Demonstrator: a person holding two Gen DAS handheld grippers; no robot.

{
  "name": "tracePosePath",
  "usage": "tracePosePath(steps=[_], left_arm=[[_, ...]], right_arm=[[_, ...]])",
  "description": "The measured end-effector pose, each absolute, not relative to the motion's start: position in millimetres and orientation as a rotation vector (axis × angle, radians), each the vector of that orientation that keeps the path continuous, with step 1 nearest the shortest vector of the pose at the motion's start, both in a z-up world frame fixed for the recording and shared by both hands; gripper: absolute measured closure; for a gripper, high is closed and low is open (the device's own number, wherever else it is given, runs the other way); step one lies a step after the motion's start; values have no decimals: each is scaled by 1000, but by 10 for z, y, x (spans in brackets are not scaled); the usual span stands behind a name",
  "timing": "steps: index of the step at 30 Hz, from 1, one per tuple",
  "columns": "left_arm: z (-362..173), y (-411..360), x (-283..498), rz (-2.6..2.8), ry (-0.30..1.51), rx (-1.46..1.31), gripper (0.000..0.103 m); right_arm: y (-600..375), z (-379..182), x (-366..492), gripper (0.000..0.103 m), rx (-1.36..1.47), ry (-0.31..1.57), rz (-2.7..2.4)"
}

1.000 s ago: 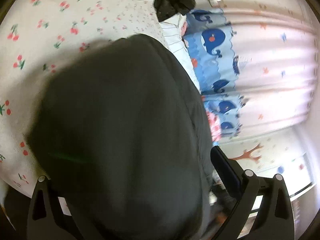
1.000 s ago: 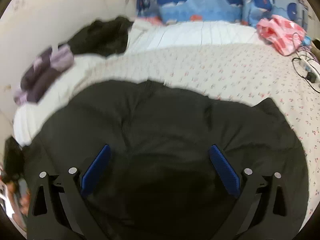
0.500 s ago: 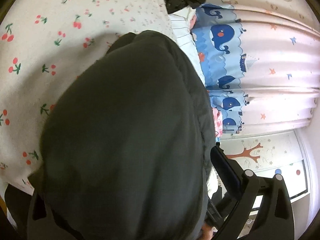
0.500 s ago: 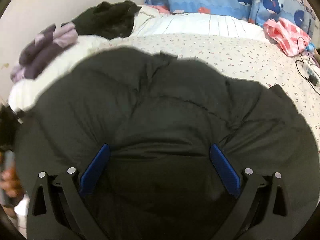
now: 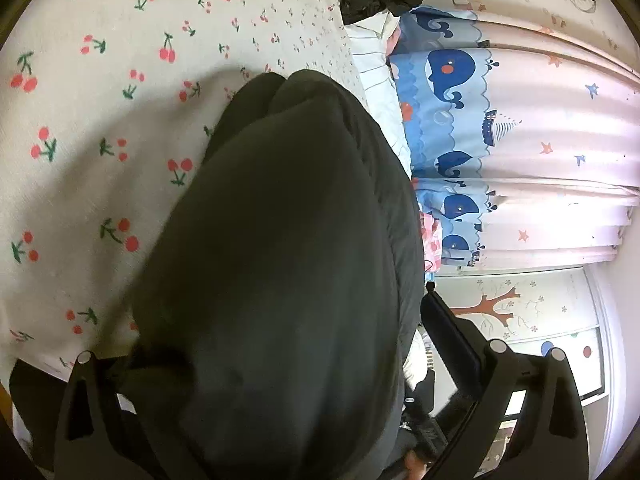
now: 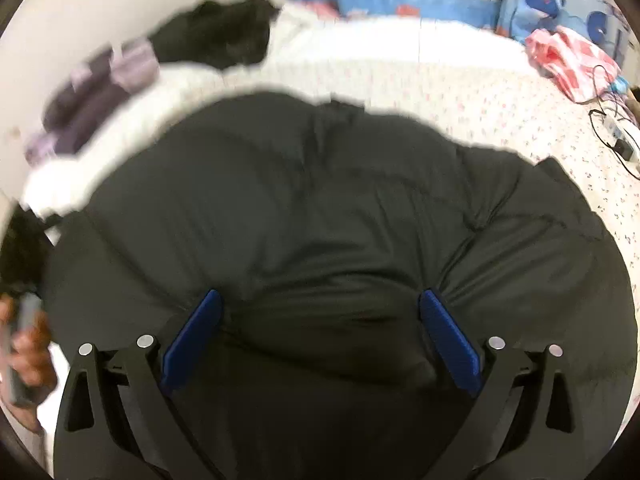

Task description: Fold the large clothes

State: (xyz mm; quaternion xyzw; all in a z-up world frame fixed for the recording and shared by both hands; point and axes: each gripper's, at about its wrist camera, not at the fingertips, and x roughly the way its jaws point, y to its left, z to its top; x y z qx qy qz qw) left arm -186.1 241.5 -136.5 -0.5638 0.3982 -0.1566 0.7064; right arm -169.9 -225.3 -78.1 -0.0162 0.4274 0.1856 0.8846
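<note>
A big dark puffy jacket (image 6: pixel 320 220) lies on a bed (image 5: pixel 100 140) that has a white sheet with little red cherries on it. The jacket takes up most of the near part of the bed. The right gripper (image 6: pixel 320 332) sits low over the near part of the jacket, and its two blue fingers (image 6: pixel 192 336) are spread wide apart with puffy cloth bulging up between them, not pinched. In the left wrist view the left gripper (image 5: pixel 280 360) has a thick heap of the jacket draped over it. The cloth hides one finger, so whether it is clamped on the cloth or not cannot be told. The jacket looks soft and squashy, full of air, and probably light for how big it is. Its smooth skin looks like it could slip. It will likely spring back up after being pressed, so a fold may pop open. A good place to grab would be a thin edge, like the hem or a seam line, not the fat middle. Far off on the bed are a black pile of clothes (image 6: pixel 224 36) and a purple bundle (image 6: pixel 92 92), to the left. Curtains with blue whales (image 5: pixel 452 76) hang past the bed.
</note>
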Motion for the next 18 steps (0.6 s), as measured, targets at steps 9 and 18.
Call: tracePosePath(steps=[9, 18], left_arm=[[-1298, 2351, -1820, -369, 902, -1202, 16], [-1424, 2484, -1768, -353, 929, -1298, 11]], right_arm=[[-2252, -731, -1921, 7, -60, 854, 364], [-2223, -803, -1948, 7, -58, 879, 336]])
